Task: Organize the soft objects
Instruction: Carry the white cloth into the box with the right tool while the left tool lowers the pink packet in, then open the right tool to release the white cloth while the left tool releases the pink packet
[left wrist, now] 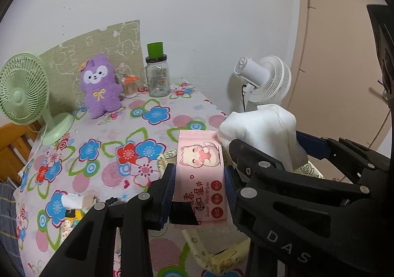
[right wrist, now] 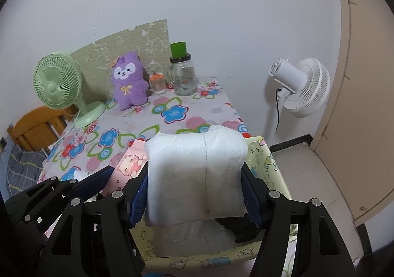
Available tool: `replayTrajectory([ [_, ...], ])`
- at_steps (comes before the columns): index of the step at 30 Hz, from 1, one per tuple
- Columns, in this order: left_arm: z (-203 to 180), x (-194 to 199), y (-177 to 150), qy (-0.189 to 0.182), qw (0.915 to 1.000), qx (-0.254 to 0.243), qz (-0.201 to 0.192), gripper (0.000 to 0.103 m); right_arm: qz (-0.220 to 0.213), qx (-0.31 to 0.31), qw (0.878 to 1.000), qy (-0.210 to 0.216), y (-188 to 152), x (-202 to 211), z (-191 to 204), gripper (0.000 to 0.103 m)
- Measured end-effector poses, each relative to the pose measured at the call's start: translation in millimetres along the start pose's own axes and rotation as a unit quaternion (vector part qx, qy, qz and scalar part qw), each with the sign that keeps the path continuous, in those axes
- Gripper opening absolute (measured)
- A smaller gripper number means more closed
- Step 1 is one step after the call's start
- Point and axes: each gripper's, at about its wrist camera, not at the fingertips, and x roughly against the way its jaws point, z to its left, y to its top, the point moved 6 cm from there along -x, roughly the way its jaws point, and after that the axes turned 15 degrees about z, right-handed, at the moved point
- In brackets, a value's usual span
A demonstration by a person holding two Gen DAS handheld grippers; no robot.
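My left gripper (left wrist: 200, 186) is shut on a pink pack of wet wipes (left wrist: 200, 168) with a cat picture, held above the near right part of the table. The pack also shows in the right wrist view (right wrist: 128, 166). My right gripper (right wrist: 195, 188) is shut on a white soft tissue pack (right wrist: 197, 176), held over a pale yellow fabric basket (right wrist: 268, 168). In the left wrist view the white pack (left wrist: 261, 131) sits just right of the pink pack, and the basket (left wrist: 216, 256) lies below. A purple plush toy (left wrist: 100, 86) stands at the table's back.
The table has a flowered cloth (left wrist: 98, 154). A green desk fan (left wrist: 22, 94) stands at the left, a glass jar with green lid (left wrist: 157, 72) and a small bottle (right wrist: 157, 83) at the back. A white floor fan (right wrist: 300, 87) stands right of the table. Small items (left wrist: 73, 203) lie near the front edge.
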Motion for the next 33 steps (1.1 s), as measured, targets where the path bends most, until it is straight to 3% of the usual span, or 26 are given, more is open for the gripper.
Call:
replayTrajectory([
  [11,-6.0,-35.3,7.3,-0.001,0.9997,0.01,0.025,0.041,0.023,-0.019,1.0,-0.007,0.7,-23.5,-24.3,0.071],
  [13,-6.1,-38.5,8.3,0.002,0.9996,0.011,0.026,0.05,0.024,-0.021,0.999,-0.01,0.4,-27.1,-27.7,0.073],
  [15,-8.0,-39.2,8.8,0.004,0.9997,0.007,0.023,0.065,0.026,-0.025,0.999,-0.009,-0.3,-30.1,-30.1,0.076],
  [18,-12.2,-41.2,8.2,0.015,0.9996,-0.002,0.023,0.074,0.029,-0.022,0.999,-0.008,-0.3,-35.6,-32.6,0.085],
  [22,-12.1,-44.7,7.7,0.017,0.9994,-0.004,0.028,0.08,0.027,-0.016,0.999,-0.012,-0.1,-39.4,-33.0,0.093],
  [26,-11.8,-43.9,8.0,0.016,0.9995,-0.006,0.028,0.09,0.027,-0.024,0.999,-0.007,-0.4,-40.7,-33.1,0.093],
  [33,-11.1,-35.2,6.5,0.018,0.9995,-0.012,0.023,0.094,0.018,-0.03,0.999,-0.006,-2.3,-33.0,-29.8,0.094],
])
